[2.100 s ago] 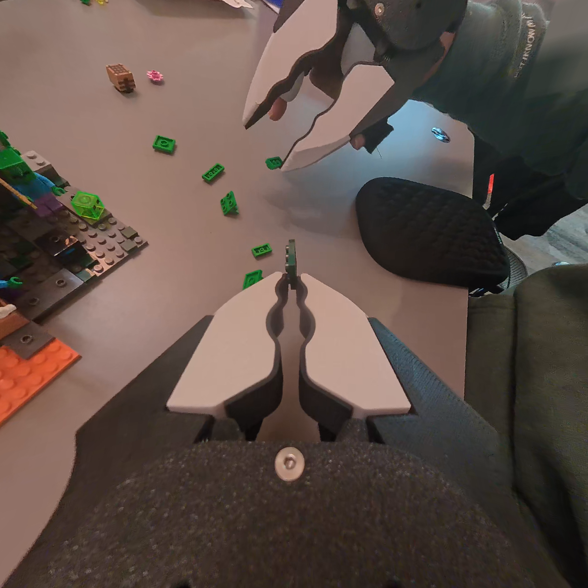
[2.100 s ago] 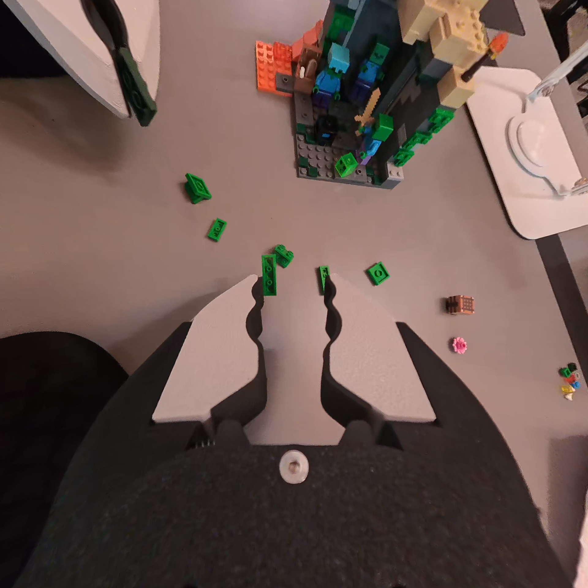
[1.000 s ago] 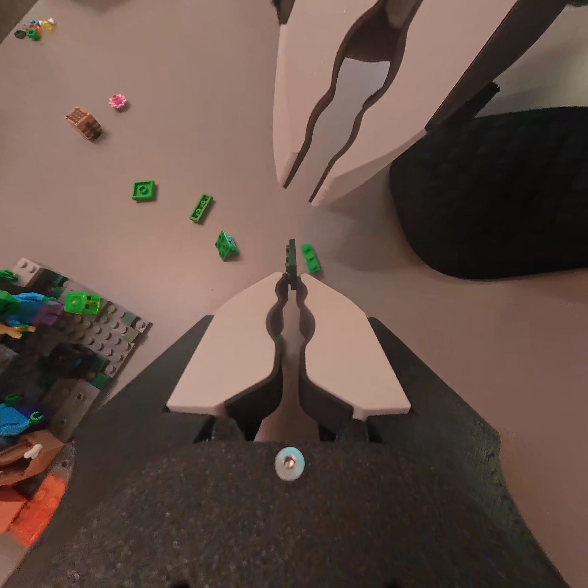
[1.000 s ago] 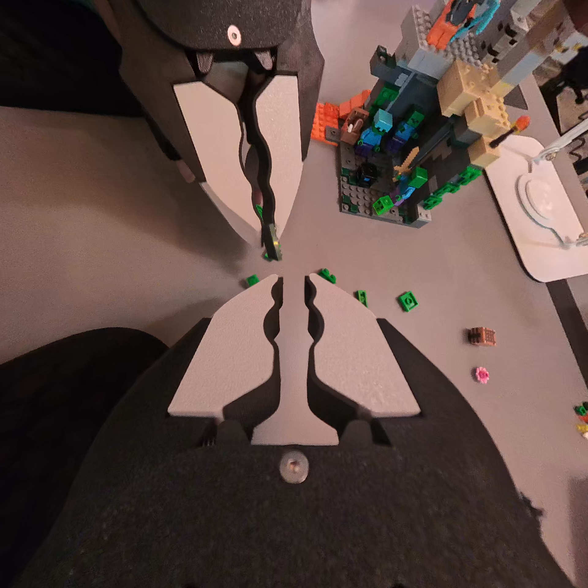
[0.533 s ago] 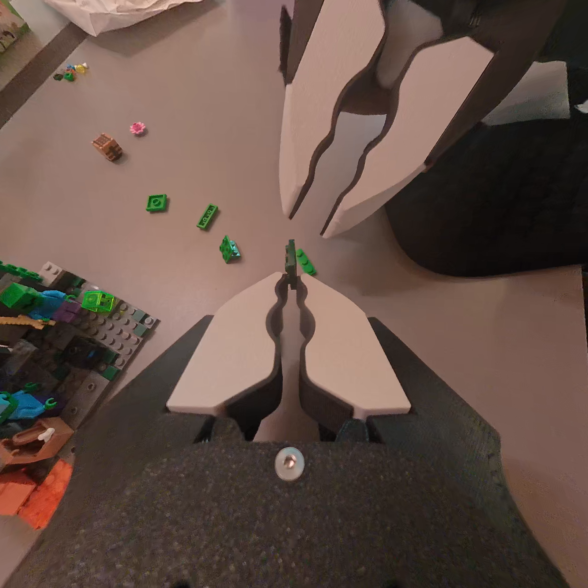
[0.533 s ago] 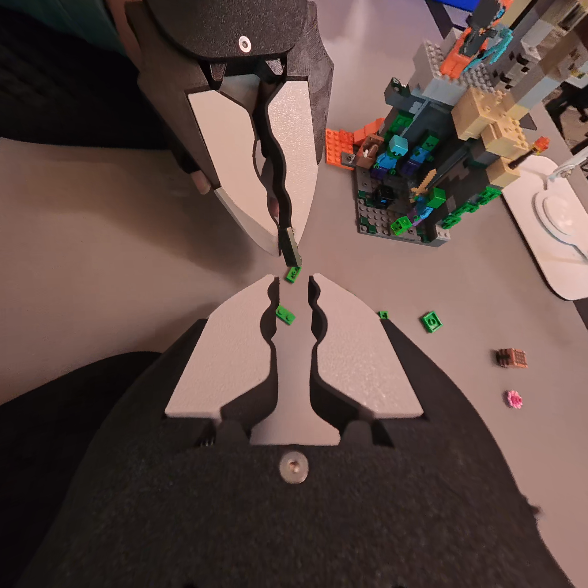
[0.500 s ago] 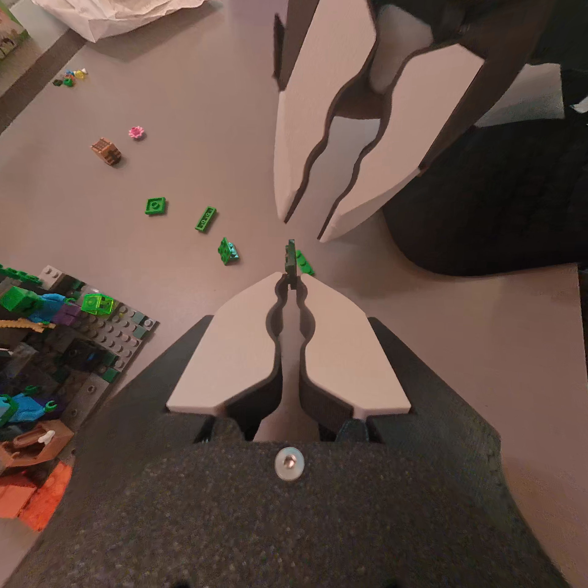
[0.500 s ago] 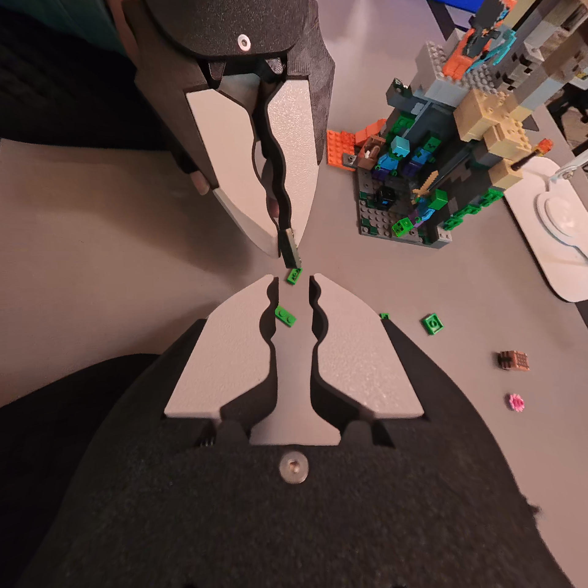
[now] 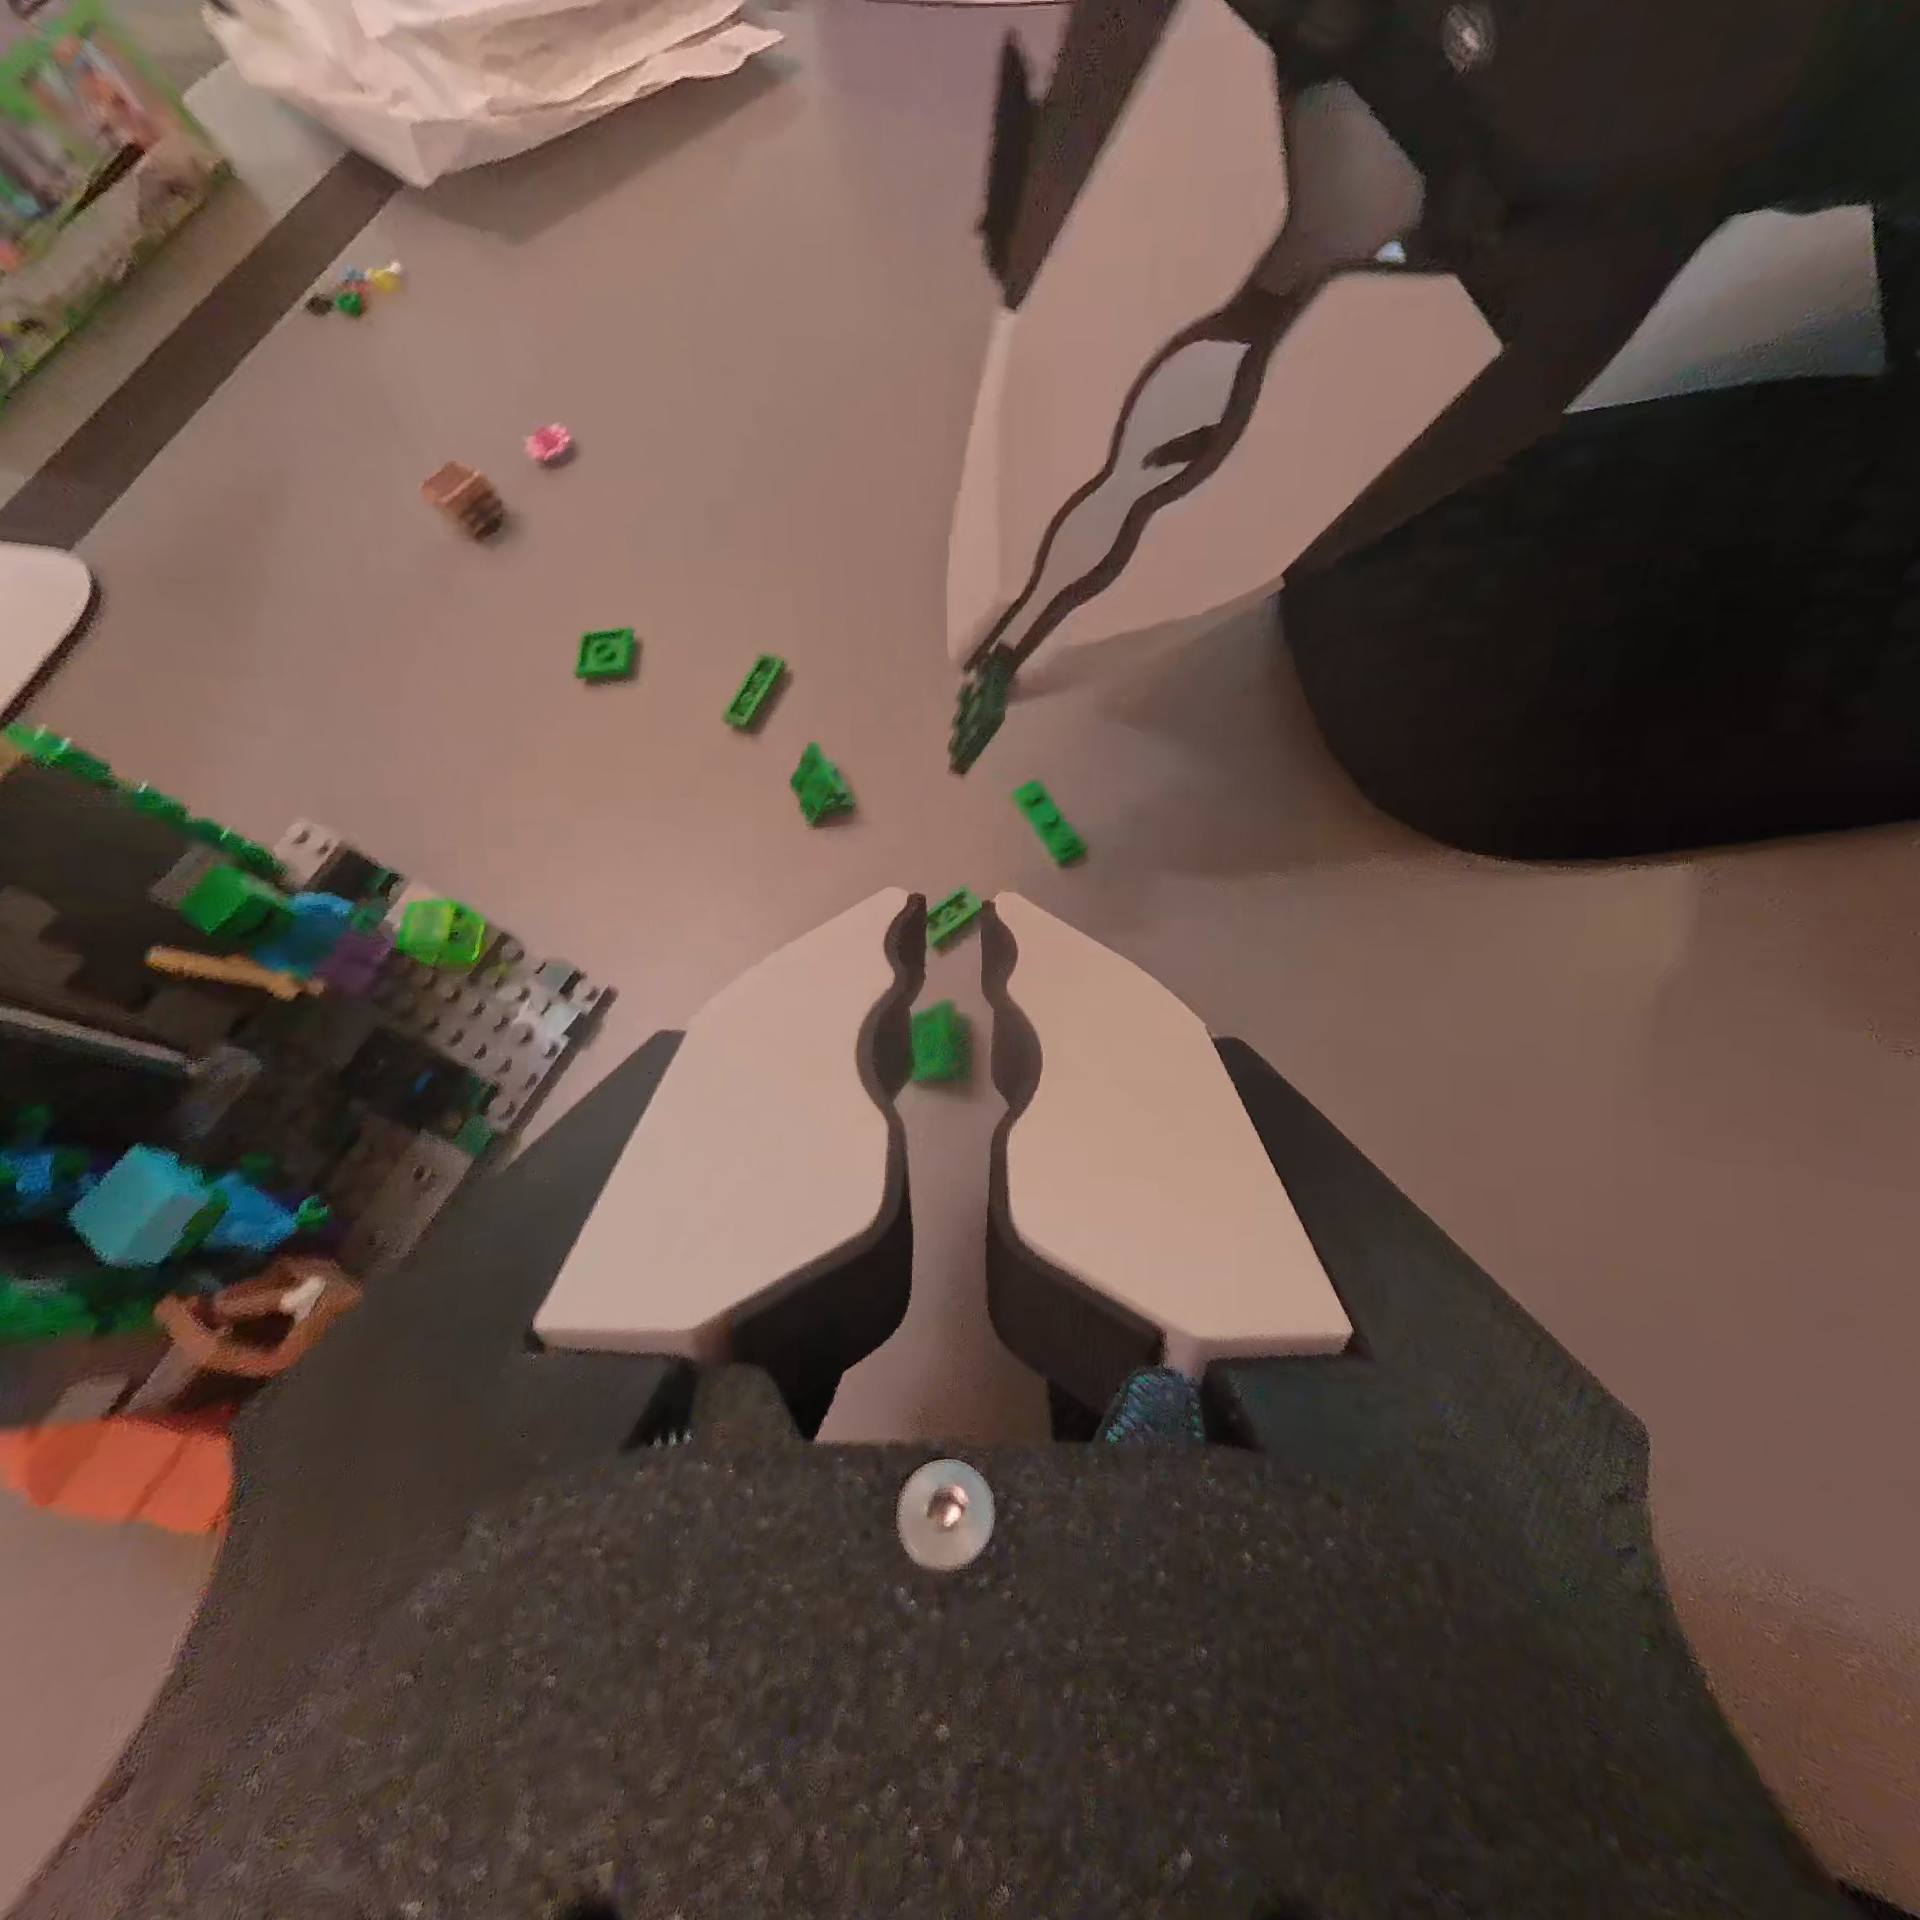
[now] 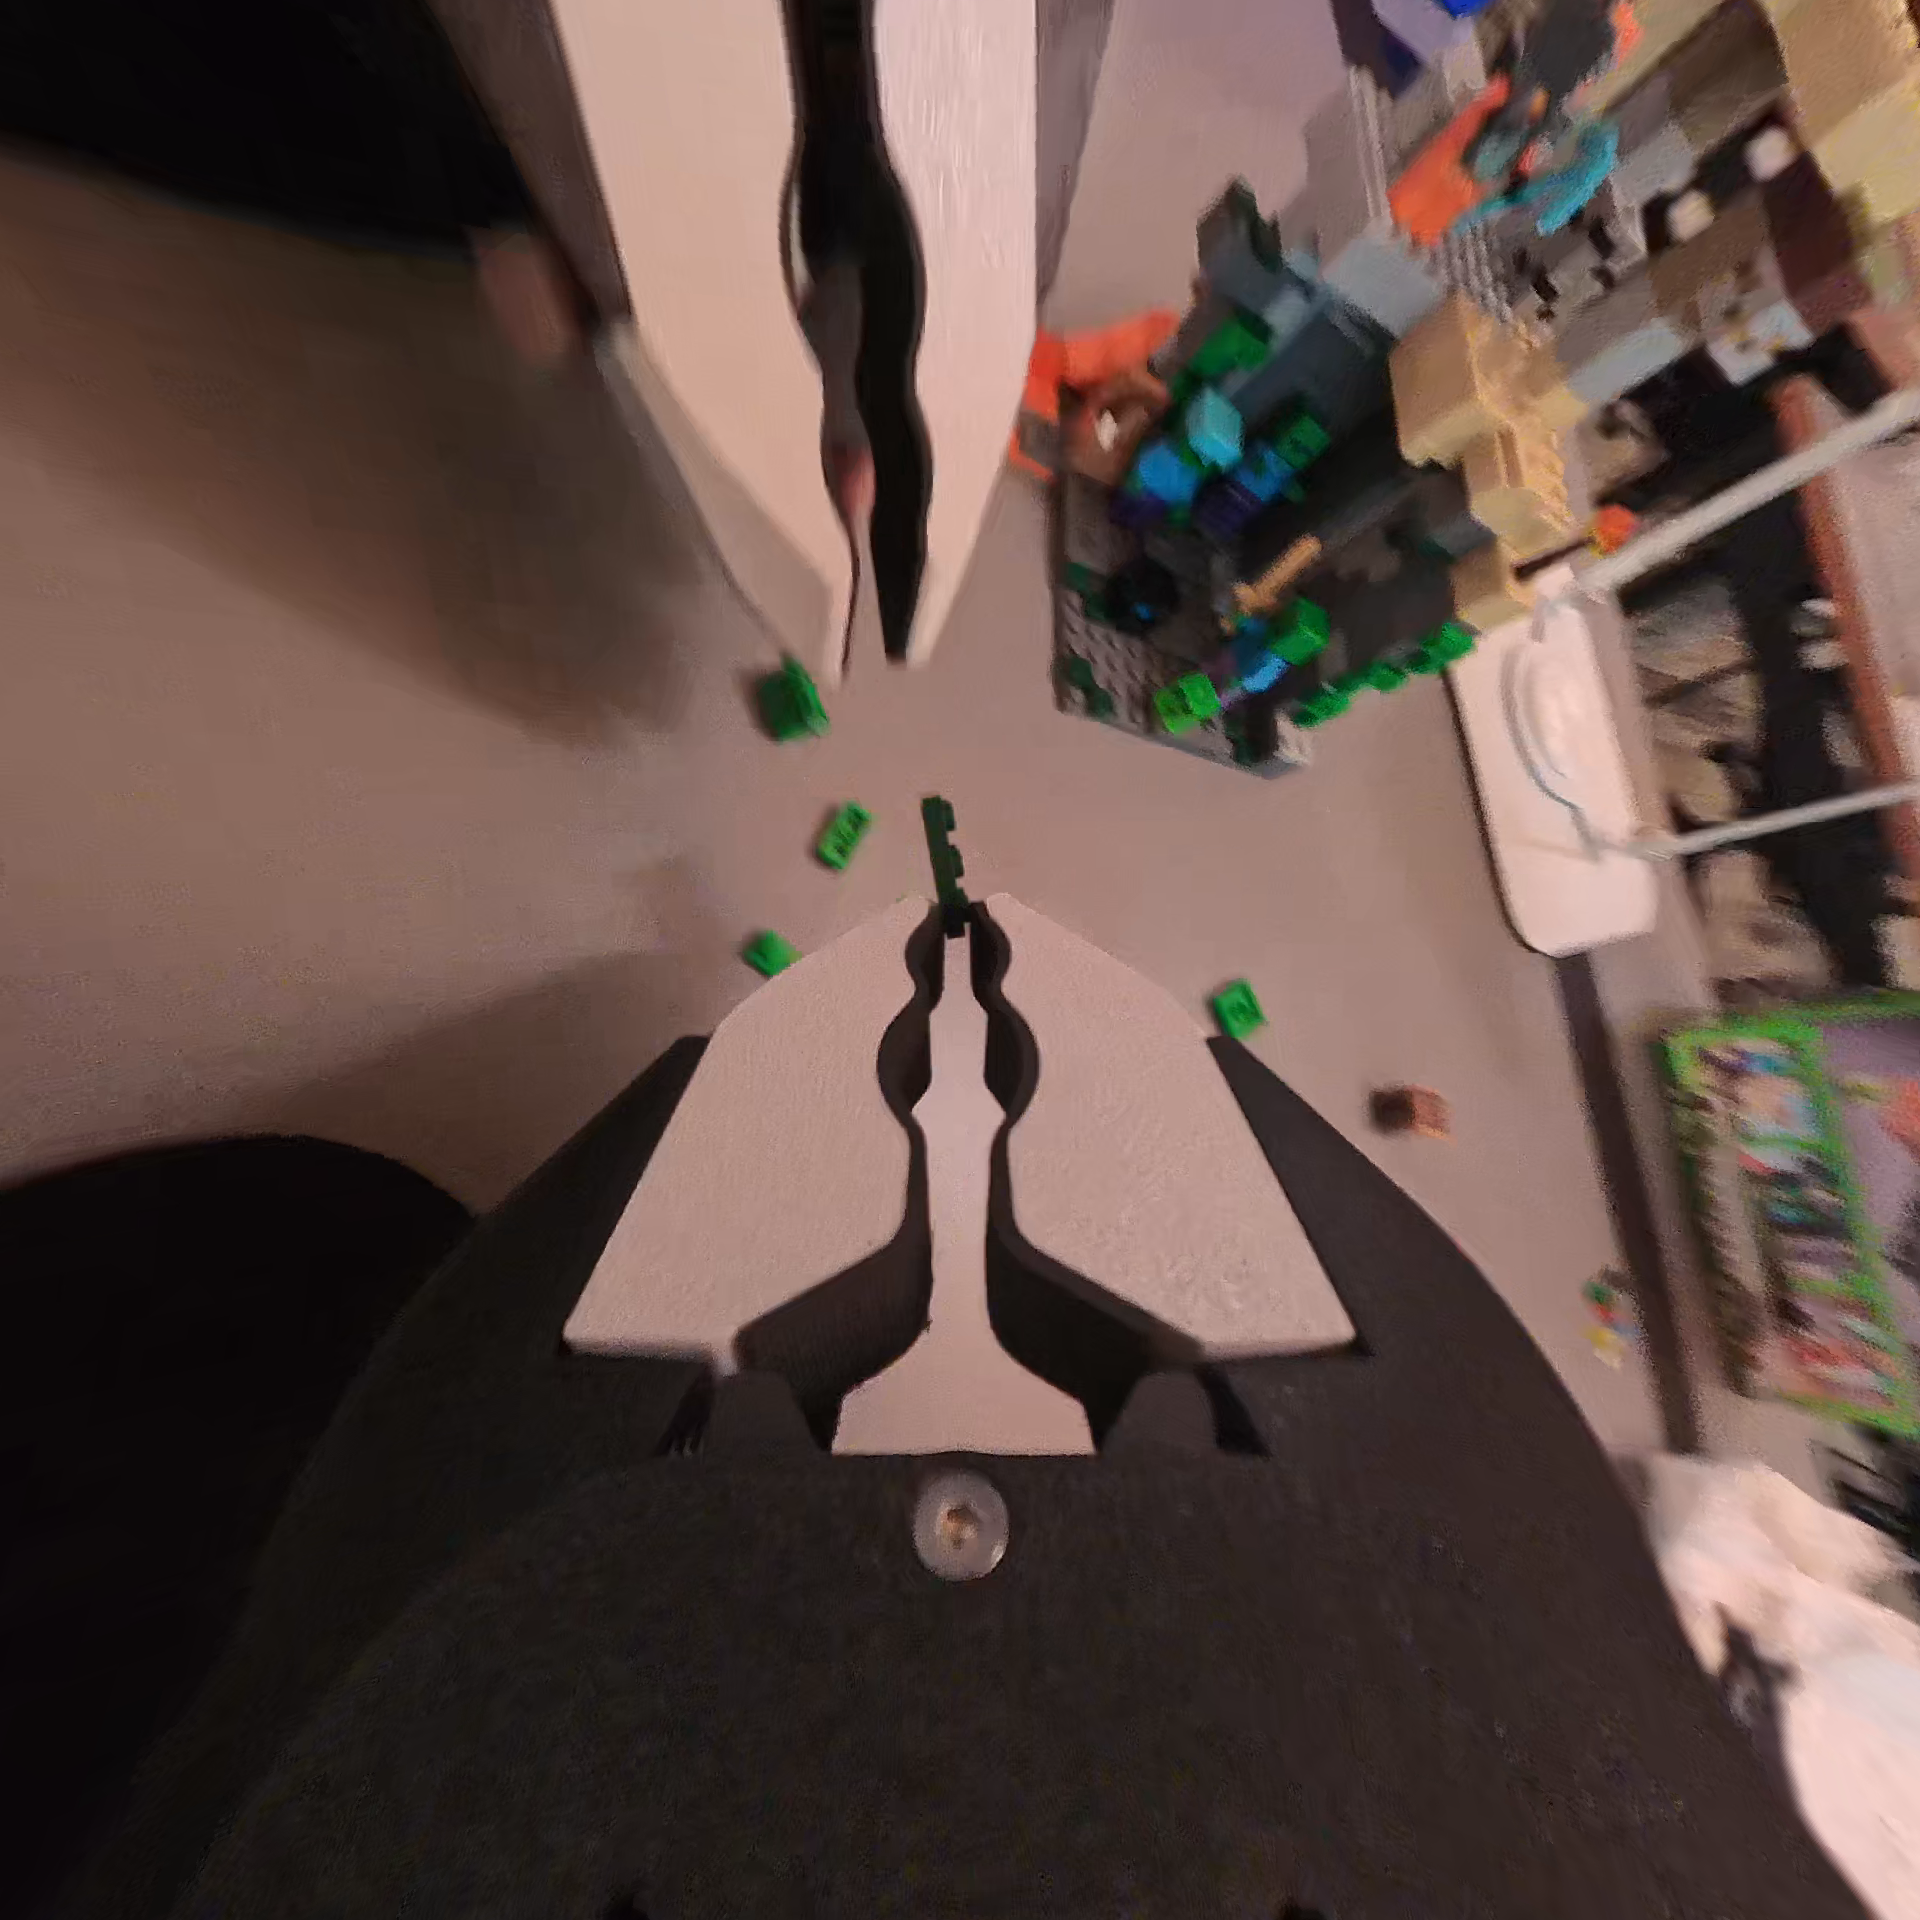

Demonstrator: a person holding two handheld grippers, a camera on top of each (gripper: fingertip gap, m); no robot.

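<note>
Plate (image 10: 943, 864): dark green, thin, pinched edge-on at the right gripper (image 10: 961, 914) tips, long axis pointing straight ahead of them.
Right gripper: clamped on the plate.
Left gripper (image 9: 951, 914): slightly parted, empty, facing the plate, just beyond it.
Loose bricks (image 9: 1049, 823): bright green, on the table (image 9: 1455, 1091) below both.
Model (image 10: 1299, 540): ahead-right of the right gripper.

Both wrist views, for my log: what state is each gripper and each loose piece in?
left gripper: open, empty
right gripper: shut on dark green plate
bright green plates: loose on grey table
brick castle: standing, assembled
brown block: loose on table
</note>
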